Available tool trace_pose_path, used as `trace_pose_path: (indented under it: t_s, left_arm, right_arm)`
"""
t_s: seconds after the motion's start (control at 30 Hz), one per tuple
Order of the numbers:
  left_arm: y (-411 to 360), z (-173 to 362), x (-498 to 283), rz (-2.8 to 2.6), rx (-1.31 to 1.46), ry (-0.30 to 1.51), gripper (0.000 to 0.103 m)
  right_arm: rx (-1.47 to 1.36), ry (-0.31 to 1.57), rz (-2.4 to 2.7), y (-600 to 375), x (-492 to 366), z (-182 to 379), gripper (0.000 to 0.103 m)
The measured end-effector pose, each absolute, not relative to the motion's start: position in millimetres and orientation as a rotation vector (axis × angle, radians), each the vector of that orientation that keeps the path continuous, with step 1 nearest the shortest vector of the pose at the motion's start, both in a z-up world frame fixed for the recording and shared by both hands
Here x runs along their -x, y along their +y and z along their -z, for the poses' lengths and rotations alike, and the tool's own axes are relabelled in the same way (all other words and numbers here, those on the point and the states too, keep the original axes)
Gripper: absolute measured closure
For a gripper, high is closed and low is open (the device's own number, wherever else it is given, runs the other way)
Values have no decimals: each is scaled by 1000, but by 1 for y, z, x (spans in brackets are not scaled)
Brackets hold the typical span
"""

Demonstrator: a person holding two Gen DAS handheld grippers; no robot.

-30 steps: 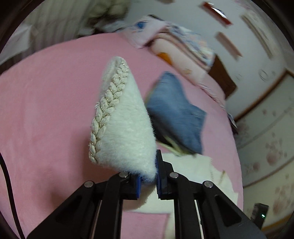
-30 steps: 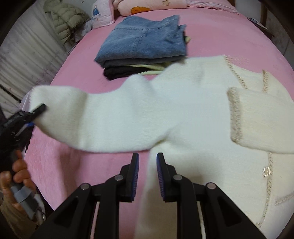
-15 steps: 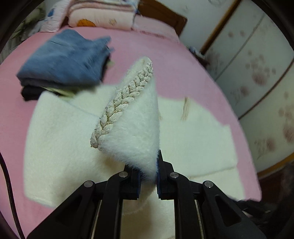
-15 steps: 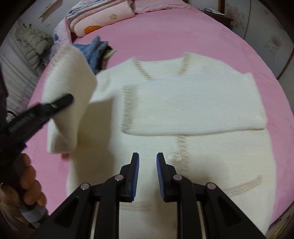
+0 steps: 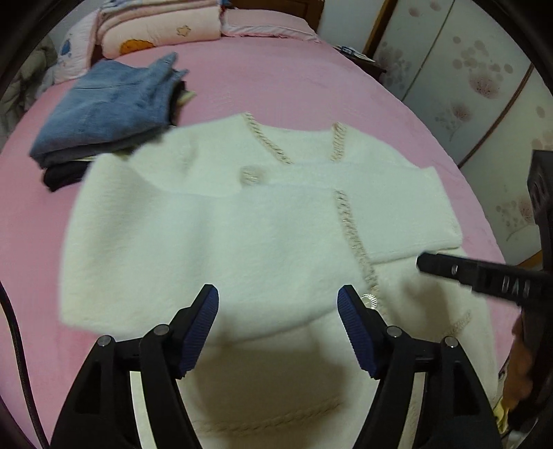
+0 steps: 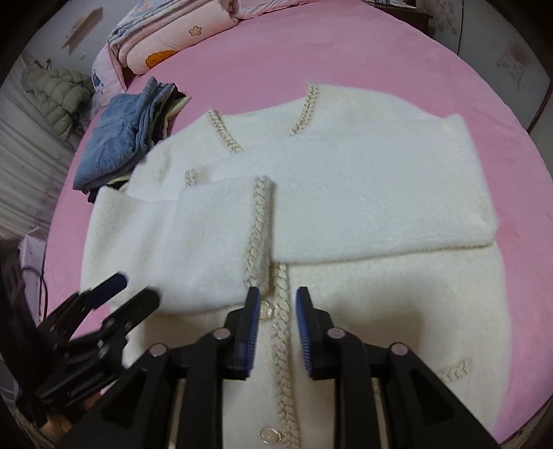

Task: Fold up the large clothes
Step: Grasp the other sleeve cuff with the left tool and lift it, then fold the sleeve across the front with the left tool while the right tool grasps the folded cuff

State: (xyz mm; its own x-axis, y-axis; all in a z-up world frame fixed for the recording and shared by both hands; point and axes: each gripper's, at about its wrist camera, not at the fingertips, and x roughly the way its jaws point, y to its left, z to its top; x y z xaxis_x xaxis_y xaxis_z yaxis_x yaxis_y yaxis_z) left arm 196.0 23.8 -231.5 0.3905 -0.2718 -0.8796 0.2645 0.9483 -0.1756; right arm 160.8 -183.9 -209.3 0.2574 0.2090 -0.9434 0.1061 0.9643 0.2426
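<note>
Folded jeans (image 5: 107,117) sit toward the bed's (image 5: 276,79) far left edge, with pillows (image 6: 162,38) at the head, and nothing lies between me and the cardigan (image 6: 345,193). My left gripper (image 5: 278,304) is spread wide and empty; my right gripper (image 6: 276,304) is narrowly parted, holding nothing. The cardigan lies flat mid-bed just under both, sleeves folded across its front.

jeans stack (image 6: 121,138) crowds cardigan's (image 6: 345,207) left.

Pink bed (image 5: 276,86), floral wardrobe doors (image 5: 477,86), wooden headboard (image 5: 311,8).
</note>
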Motion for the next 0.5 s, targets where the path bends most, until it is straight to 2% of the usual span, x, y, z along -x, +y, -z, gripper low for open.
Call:
trace_pose_path:
  t_s: [0.03,0.1,0.33,0.5]
  left_arm:
    - [41,225,-194,305,3,1112,33]
    - [63,222,-191,242,2,1107,33]
    - [155,253,-186,-14,55,1165,33]
    - [174,281,-188,-55,67,1201,33]
  right_arm:
    - [-303,1308,-77,-185,-163,208,54]
    - [-357,1287,-90,-187,-169,208,50]
    - [-399,1332,-119,-177,-201,250,50]
    - [-369,1337,-131,-168,-226,281,50]
